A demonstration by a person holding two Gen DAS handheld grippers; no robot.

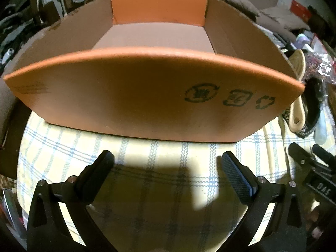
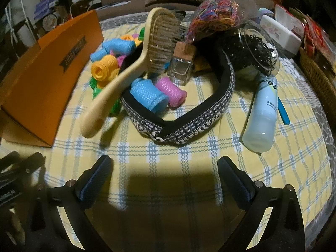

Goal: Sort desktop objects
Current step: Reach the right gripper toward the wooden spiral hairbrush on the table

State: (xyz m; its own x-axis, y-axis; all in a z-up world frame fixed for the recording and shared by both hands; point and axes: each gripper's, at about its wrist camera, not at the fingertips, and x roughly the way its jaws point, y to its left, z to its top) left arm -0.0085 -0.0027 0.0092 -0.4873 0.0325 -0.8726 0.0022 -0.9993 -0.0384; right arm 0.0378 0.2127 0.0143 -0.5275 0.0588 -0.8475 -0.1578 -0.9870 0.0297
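While both of your grippers hang wide apart with nothing between the fingers, the left gripper (image 1: 167, 174) facing the orange box (image 1: 155, 92) and the right gripper (image 2: 164, 178) facing the pile, you've got the whole sort ahead of you, since the box looks empty inside. Everything to sort sits heaped just right of the box on the checked tablecloth (image 2: 210, 157), and that heap is the risk imo. The hairbrush (image 2: 126, 69) leans across the patterned headband (image 2: 189, 124) and the curlers, so if you yank it by the handle it'll probably drag curlers along, and those can roll off. The little glass bottle (image 2: 180, 69) stands touching the brush bristles, so it could tip. The white bottle (image 2: 262, 113) lies on its side and may roll when nudged. The two clear bags of hair ties, colourful (image 2: 218, 14) and black (image 2: 252, 50), look floppy and could slump out of a shallow pinch. Count: one box, one brush, one headband, one glass bottle, one white bottle, two bags, at least six curlers with more half hidden, and a blue stick-like thing (image 2: 283, 113) beside the white bottle that I can't identify
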